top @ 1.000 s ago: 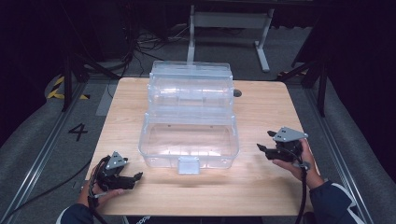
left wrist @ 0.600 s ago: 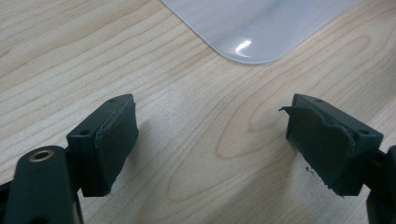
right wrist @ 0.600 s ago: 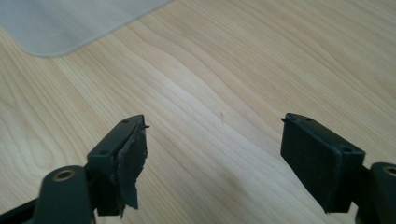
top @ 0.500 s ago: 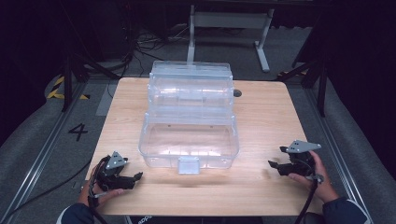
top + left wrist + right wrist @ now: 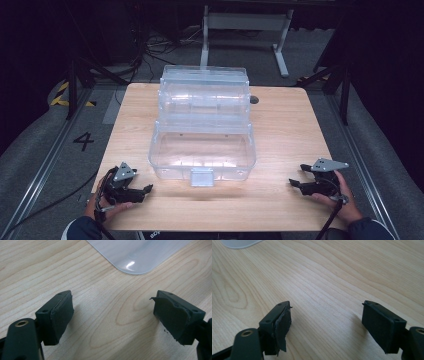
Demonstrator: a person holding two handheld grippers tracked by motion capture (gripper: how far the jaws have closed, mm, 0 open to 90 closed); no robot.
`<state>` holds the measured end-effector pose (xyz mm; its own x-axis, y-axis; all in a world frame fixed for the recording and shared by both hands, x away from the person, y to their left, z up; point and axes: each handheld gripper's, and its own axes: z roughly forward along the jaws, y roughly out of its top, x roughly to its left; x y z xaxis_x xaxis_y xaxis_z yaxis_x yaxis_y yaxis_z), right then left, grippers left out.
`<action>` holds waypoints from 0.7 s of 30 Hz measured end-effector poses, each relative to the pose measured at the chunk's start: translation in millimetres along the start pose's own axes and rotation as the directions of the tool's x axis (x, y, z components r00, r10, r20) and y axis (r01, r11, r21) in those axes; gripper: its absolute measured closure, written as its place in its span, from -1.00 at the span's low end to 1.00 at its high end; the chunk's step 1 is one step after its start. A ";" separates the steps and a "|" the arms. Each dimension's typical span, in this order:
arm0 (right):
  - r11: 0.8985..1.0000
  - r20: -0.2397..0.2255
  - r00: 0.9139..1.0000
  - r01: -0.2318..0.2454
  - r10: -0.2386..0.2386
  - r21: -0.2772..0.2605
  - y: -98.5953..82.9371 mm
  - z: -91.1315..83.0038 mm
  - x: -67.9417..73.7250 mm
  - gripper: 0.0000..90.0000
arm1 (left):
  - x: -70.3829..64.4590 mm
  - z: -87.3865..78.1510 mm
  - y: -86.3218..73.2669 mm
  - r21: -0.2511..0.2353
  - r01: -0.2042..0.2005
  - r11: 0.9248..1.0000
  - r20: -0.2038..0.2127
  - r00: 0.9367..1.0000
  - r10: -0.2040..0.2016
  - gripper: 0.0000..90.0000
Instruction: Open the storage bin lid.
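Note:
A clear plastic box point(image 5: 202, 150) stands open in the middle of the wooden table point(image 5: 285, 125), its lid point(image 5: 205, 92) raised at the far side and a latch tab point(image 5: 202, 176) at its near wall. My left gripper point(image 5: 145, 191) rests near the front left corner, open and empty, a corner of the clear box point(image 5: 135, 255) just beyond its jaws. My right gripper point(image 5: 295, 184) rests near the front right edge, open with nothing between its pads point(image 5: 282, 325); a sliver of the box point(image 5: 239, 243) shows far off.
A small dark round spot point(image 5: 254, 99) sits on the table right of the lid. Beyond the table stand a metal frame point(image 5: 245, 25), cables and a floor marking "4" point(image 5: 83, 141). Bare wood lies on both sides of the box.
My right gripper has drawn back toward the front edge and lowered onto the table. The left gripper and the box have stayed put.

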<state>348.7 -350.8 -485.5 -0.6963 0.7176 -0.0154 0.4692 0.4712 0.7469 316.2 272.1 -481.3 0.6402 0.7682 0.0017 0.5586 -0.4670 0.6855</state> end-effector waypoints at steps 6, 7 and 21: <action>1.000 -0.005 1.000 -0.017 0.017 0.002 0.4 2.0 -1.3 -0.54 | -0.4 0.0 -0.1 -0.001 0.004 1.000 -0.005 1.000 -0.004 -0.63; 1.000 -0.004 1.000 -0.019 0.019 0.002 0.5 2.1 -1.1 -0.54 | -0.5 0.2 -0.3 -0.003 0.005 1.000 -0.004 1.000 -0.005 -0.64; 1.000 -0.001 1.000 -0.021 0.021 0.001 0.3 2.0 -0.8 -0.54 | -0.5 0.1 -0.1 0.001 0.009 1.000 -0.008 1.000 -0.009 -0.65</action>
<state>350.5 -350.2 -486.7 -0.6867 0.7269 0.0009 0.4844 0.4567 0.7462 315.9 271.8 -481.4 0.6309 0.7758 0.0019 0.5645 -0.4608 0.6849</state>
